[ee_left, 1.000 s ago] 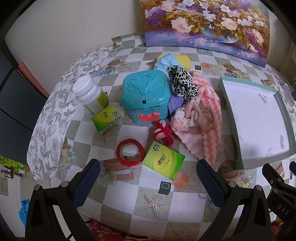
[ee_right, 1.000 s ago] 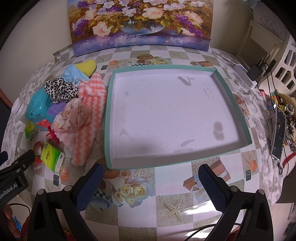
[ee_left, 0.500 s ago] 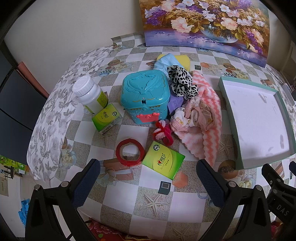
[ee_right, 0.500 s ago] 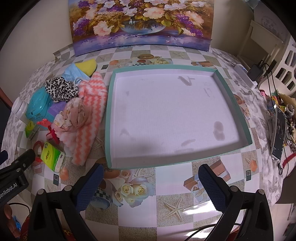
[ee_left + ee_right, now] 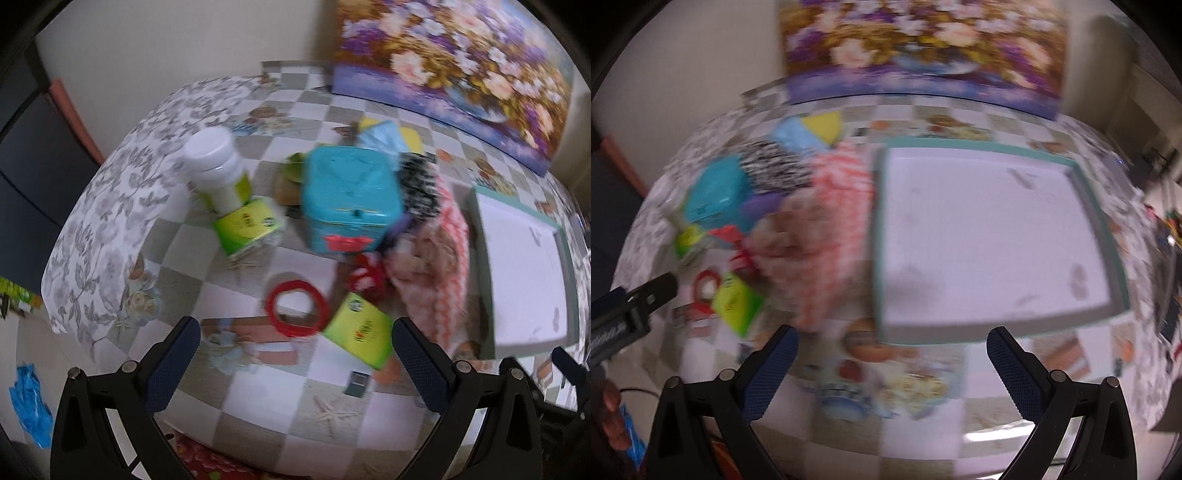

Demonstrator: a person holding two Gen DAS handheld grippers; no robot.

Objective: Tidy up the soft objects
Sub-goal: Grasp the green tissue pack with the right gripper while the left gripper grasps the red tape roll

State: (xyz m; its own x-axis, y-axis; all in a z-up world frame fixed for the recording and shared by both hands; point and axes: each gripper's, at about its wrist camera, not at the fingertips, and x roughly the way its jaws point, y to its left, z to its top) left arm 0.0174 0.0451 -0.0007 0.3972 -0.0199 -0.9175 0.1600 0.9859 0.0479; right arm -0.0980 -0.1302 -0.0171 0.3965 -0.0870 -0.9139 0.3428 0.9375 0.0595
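Observation:
A heap of soft things lies mid-table: a pink-and-white zigzag cloth (image 5: 445, 269) (image 5: 838, 206), a beige fabric bundle (image 5: 792, 236), a black-and-white spotted scrunchie (image 5: 419, 188) (image 5: 775, 170), a red-and-white knot (image 5: 365, 277), a blue cloth (image 5: 798, 136) and a yellow sponge (image 5: 825, 125). A teal-rimmed white tray (image 5: 990, 236) (image 5: 524, 273) lies to their right. My left gripper (image 5: 295, 360) is open and empty over the near table edge. My right gripper (image 5: 892, 369) is open and empty before the tray's near-left corner. Both views are blurred.
A teal box (image 5: 351, 195) with a red clasp, a white bottle (image 5: 218, 173), two green packets (image 5: 247, 225) (image 5: 360, 339) and a red tape ring (image 5: 295, 312) stand left of the heap. A flower painting (image 5: 923, 48) leans on the back wall.
Both views now blur with motion. The left gripper has swung left and slightly nearer the objects. The right gripper has shifted left, so the heap sits closer to its centre.

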